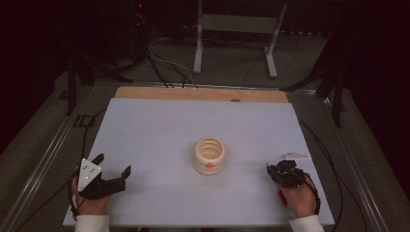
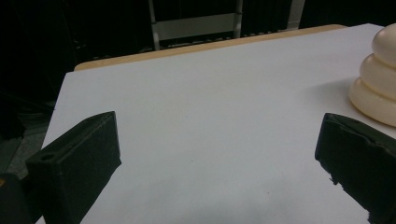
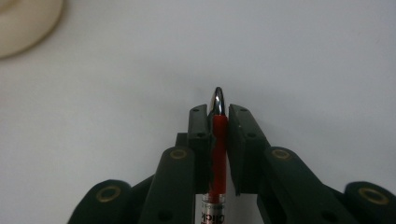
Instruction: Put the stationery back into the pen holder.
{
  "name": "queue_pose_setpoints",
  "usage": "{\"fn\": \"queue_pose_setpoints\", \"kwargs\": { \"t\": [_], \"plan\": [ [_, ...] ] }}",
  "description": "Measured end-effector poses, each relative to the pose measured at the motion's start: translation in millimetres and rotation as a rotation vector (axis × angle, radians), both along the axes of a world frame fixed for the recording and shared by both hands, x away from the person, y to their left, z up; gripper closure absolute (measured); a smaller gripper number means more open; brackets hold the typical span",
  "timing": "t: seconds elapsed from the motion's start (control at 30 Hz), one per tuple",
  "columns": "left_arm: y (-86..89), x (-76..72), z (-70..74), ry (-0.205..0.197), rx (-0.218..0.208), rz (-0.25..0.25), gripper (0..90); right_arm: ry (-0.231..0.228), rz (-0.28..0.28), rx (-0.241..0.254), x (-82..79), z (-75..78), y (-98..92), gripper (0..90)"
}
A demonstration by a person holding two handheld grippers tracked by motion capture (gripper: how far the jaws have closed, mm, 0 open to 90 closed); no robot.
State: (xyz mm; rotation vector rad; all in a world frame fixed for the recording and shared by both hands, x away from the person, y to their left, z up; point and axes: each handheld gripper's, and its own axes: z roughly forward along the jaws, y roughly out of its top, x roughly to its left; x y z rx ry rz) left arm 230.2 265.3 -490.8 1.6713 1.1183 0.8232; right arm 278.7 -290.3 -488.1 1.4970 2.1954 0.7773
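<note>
A cream ribbed holder [image 1: 210,155] stands upright near the middle of the white table top [image 1: 159,130], with a small orange spot on its near side. My right gripper [image 1: 273,169] rests low at the table's right front, shut on a red pen [image 3: 218,140]. The pen's silver tip pokes out just past the jaws and its barrel [image 1: 282,197] runs back toward the hand. The holder's rim [image 3: 23,21] lies far off to the upper left in the right gripper view. My left gripper [image 1: 114,164] sits at the left front, open with nothing between its jaws; the holder [image 2: 380,79] stands beyond its right jaw.
A wooden strip [image 1: 193,93] runs along the table's far edge. Behind it stand a white metal frame [image 1: 237,24] and loose cables on the floor. Cables trail from both grippers over the table's sides.
</note>
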Motion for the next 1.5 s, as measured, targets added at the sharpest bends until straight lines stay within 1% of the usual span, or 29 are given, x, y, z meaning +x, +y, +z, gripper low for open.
{"fn": "queue_pose_setpoints", "kwargs": {
  "t": [0.4, 0.53, 0.8, 0.9, 0.93, 1.1, 1.33, 1.5],
  "plan": [
    [0.6, 0.5, -0.7, 0.005, 0.001, 0.004, 0.7, -0.082, 0.0, 0.014, -2.0, 19.8, 2.0, 81.0],
    [0.6, 0.5, -0.8, 0.005, 0.0, 0.005, 0.7, -0.101, 0.009, 0.021, -2.0, 26.3, 3.4, 81.1],
    [0.7, 0.4, -0.8, 0.005, 0.001, 0.006, 0.7, -0.153, 0.011, 0.043, -1.7, 39.4, 5.6, 81.1],
    [0.8, 0.5, -0.8, 0.005, 0.0, 0.007, 0.7, -0.158, 0.012, 0.044, -1.7, 40.8, 6.0, 81.1],
    [0.8, 0.4, -0.7, 0.005, 0.0, 0.007, 0.7, -0.178, 0.017, 0.051, -1.7, 44.6, 8.1, 81.1],
    [0.9, 0.4, -0.7, 0.005, 0.001, 0.006, 0.7, -0.196, 0.027, 0.053, -2.1, 47.4, 11.4, 81.1],
    [1.0, 0.3, -0.7, 0.005, 0.0, 0.008, 0.7, -0.232, 0.052, 0.059, -3.3, 55.0, 17.6, 81.1],
    [0.8, 0.3, -0.6, 0.004, 0.002, 0.006, 0.7, -0.257, 0.06, 0.063, -4.2, 59.8, 20.7, 81.1]
  ]
}}
